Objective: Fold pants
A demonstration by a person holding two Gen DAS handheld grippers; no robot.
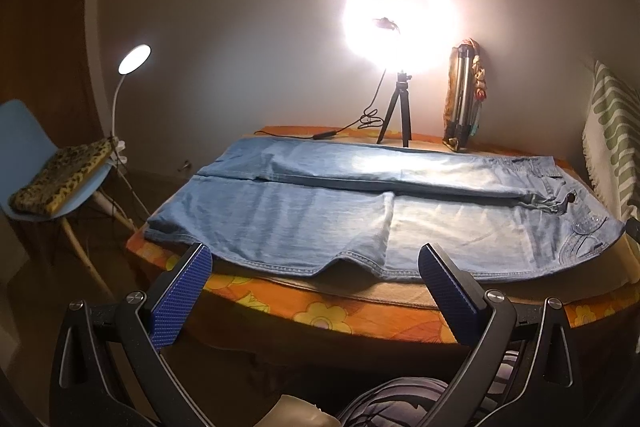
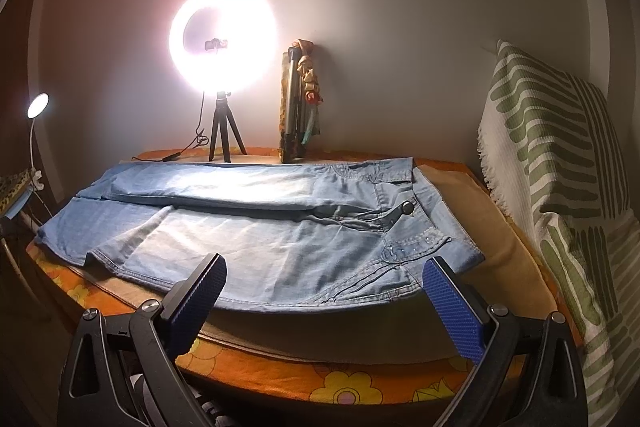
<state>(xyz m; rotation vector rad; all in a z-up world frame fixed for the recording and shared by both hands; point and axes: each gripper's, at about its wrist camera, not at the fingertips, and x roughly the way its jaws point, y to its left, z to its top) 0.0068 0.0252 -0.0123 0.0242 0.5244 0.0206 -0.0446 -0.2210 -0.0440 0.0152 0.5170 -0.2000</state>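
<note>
The left gripper (image 1: 314,261) hangs at the near edge of the table (image 1: 360,311), its two blue-padded fingers (image 1: 182,297) spread wide apart with nothing between them. The tips sit just short of the near hem of the jeans (image 1: 320,211). The right gripper (image 2: 324,277) is in the same pose further along the near edge, fingers (image 2: 454,307) wide apart and empty, tips over the near seam of the jeans (image 2: 260,227) by the hip.

The table (image 2: 340,383) is covered with an orange flowered cloth, and a tan mat (image 2: 500,247) lies on it under the garment. The light blue jeans are spread flat lengthwise across the table, waistband toward the right edge and leg cuffs toward the left edge. The two legs lie side by side, one along the near edge and one along the far edge. A flap of the near leg is turned over on itself around mid-length. The dark waist button (image 2: 407,207) shows near the right end.

Along the far edge a lit ring light (image 1: 400,23) stands on a small black tripod (image 1: 396,115), its cable (image 1: 352,125) trailing on the cloth to the left. Beside it a folded silver tripod (image 1: 462,99) leans against the wall. A green-and-white patterned throw (image 2: 560,167) rises past the right edge. Off the left edge stands a blue chair (image 1: 28,147) with a leopard-print cushion (image 1: 60,179) and a white gooseneck lamp (image 1: 134,59).
</note>
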